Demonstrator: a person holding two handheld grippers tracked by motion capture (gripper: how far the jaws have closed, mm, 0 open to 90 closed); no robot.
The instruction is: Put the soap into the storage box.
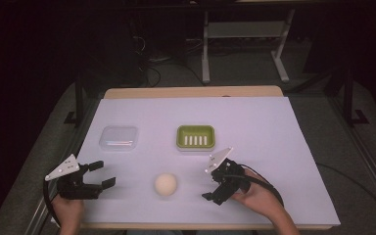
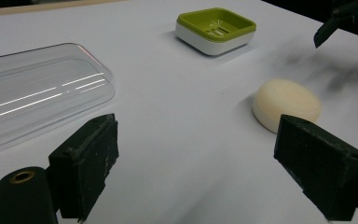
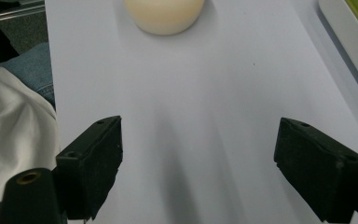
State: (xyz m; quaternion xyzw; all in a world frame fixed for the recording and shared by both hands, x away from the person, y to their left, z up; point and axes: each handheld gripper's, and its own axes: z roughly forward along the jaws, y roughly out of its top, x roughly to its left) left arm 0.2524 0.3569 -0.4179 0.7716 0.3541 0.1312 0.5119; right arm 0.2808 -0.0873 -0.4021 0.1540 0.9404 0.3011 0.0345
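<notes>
A round cream soap bar [image 1: 166, 185] lies on the white table cover near the front edge, between my two grippers. My left gripper [image 1: 106, 174] stands open to its left with nothing between the jaws; in the left gripper view the soap [image 2: 286, 102] sits just beyond the right jaw. My right gripper [image 1: 209, 185] is open to the right of the soap, apart from it. In the right gripper view the soap [image 3: 164, 14] lies ahead at the top, with bare cover between the jaws. A green and white soap dish [image 1: 195, 137] stands behind the soap.
A clear plastic lid [image 1: 119, 138] lies at the back left, close to my left gripper [image 2: 205, 163] in its own view. The dish's rim [image 3: 354, 32] shows at the right edge of the right gripper view. The table's front edge and the person's lap are near.
</notes>
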